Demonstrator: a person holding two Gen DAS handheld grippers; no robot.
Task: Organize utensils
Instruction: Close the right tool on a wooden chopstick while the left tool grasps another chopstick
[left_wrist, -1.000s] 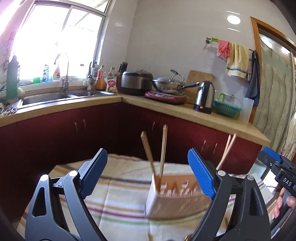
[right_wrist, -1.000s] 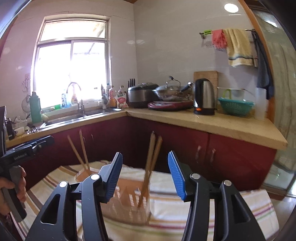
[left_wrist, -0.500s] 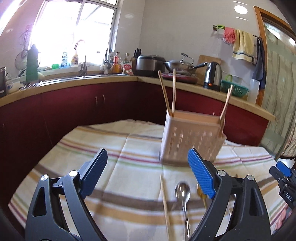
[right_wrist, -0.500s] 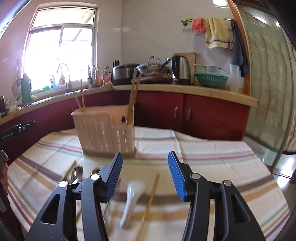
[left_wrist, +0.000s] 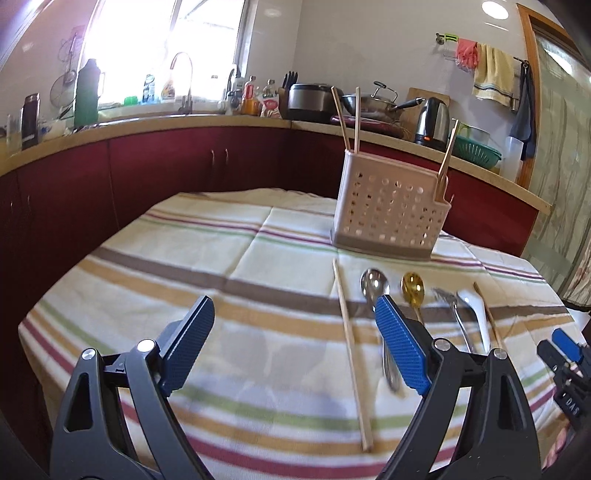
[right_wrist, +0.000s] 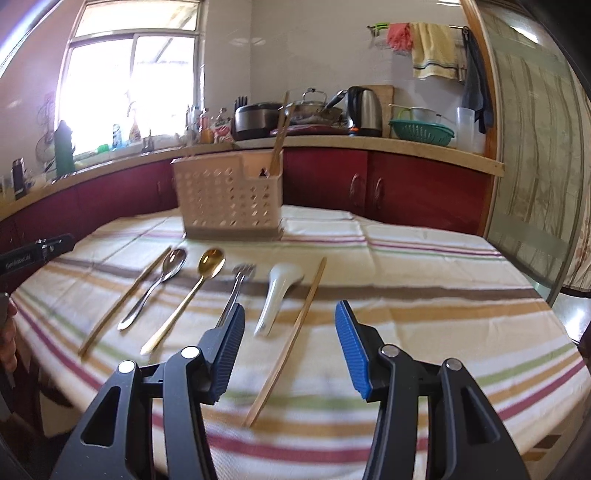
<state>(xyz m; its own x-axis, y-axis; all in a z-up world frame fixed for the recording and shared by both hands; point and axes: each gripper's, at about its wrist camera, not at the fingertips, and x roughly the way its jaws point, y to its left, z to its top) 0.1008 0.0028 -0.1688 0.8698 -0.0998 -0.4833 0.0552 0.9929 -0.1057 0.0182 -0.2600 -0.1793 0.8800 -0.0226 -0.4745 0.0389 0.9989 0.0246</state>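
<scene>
Utensils lie in a row on the striped cloth, before the caddy — left gripper wide open, right gripper half open, both empty.

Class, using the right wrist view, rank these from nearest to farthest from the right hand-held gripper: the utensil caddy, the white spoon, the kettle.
1. White spoon: lying on the striped cloth just ahead of the right hand-held gripper, slightly left.
2. Utensil caddy: standing farther back on the cloth, left of centre.
3. Kettle: on the counter against the wall.
</scene>
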